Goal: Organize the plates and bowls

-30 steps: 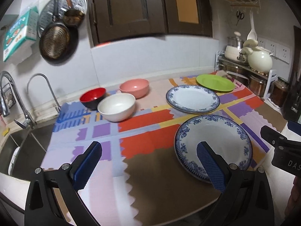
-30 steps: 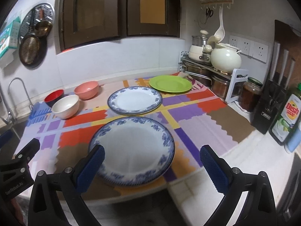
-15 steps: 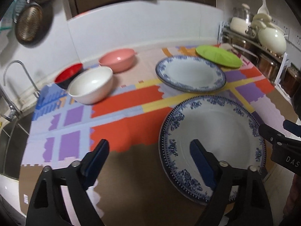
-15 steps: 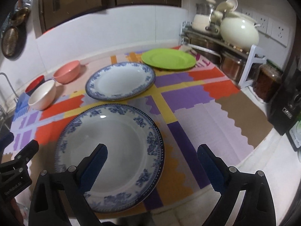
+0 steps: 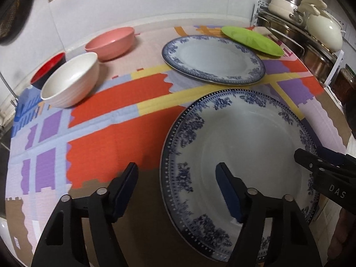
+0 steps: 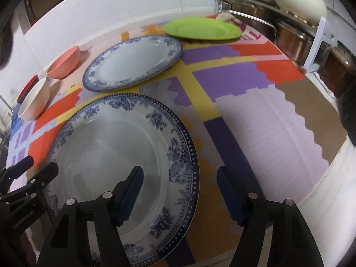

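Observation:
A large blue-and-white plate lies at the near edge of the colourful mat. My left gripper is open and straddles its left rim, one finger over the plate, one over the mat. My right gripper is open and straddles its right rim. A second blue-and-white plate lies behind it, then a green plate. A white bowl, a pink bowl and a red bowl stand at the left.
A metal rack with pots, a cream pot and a jar stands at the right against the wall. The sink edge and faucet lie at the far left. The counter's front edge is close below both grippers.
Both grippers have moved forward and down onto the near plate, and now sit over its left and right rims. Their jaws have narrowed somewhat. The dishes have not moved.

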Motion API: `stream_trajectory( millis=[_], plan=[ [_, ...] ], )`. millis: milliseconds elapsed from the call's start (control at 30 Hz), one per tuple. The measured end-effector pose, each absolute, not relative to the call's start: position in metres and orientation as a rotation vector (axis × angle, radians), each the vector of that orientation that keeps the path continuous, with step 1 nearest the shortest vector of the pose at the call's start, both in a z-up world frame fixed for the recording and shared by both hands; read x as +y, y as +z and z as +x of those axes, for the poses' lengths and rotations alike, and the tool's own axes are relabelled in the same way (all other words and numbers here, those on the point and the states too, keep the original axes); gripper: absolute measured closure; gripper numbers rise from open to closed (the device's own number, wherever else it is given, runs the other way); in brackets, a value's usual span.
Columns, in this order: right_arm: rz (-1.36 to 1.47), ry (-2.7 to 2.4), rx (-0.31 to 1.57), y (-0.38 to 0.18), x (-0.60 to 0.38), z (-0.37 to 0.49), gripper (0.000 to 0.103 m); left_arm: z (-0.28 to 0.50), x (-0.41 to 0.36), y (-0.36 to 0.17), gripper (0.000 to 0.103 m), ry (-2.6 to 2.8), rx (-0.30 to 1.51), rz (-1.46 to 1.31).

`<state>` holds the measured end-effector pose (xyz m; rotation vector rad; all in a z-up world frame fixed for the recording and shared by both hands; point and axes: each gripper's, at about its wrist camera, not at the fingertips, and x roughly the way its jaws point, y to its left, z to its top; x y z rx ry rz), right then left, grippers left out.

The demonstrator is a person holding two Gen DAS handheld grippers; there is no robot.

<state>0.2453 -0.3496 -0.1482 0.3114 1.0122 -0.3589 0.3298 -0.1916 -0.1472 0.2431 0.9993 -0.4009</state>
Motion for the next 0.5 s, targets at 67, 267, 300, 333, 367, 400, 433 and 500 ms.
stream_trajectory(
  millis=[67,267,300,333,367,400,433,500],
  plan=[
    [0.316,-0.357,1.019,-0.15,-0.351,0.246,0.038,0.332,-0.193,-0.149,0.036,-0.406,1.008,0.236],
    [0.3,-0.358,1.018,-0.151,-0.354,0.251,0.049,0.338,-0.193,-0.154,0.051,-0.422,1.042,0.209],
    [0.293,-0.358,1.018,-0.151,-0.353,0.251,0.051,0.338,-0.193,-0.154,0.051,-0.423,1.044,0.206],
    [0.283,-0.358,1.019,-0.15,-0.352,0.253,0.052,0.338,-0.193,-0.154,0.052,-0.425,1.045,0.204],
    [0.278,-0.357,1.02,-0.15,-0.353,0.254,0.056,0.338,-0.193,-0.154,0.056,-0.431,1.047,0.2],
    [0.273,-0.353,1.019,-0.15,-0.352,0.254,0.059,0.338,-0.193,-0.154,0.059,-0.432,1.049,0.199],
    [0.267,-0.346,1.018,-0.149,-0.351,0.255,0.061,0.338,-0.193,-0.154,0.06,-0.426,1.047,0.201],
    [0.26,-0.335,1.019,-0.149,-0.351,0.256,0.064,0.338,-0.193,-0.153,0.063,-0.419,1.045,0.203]
  ],
)
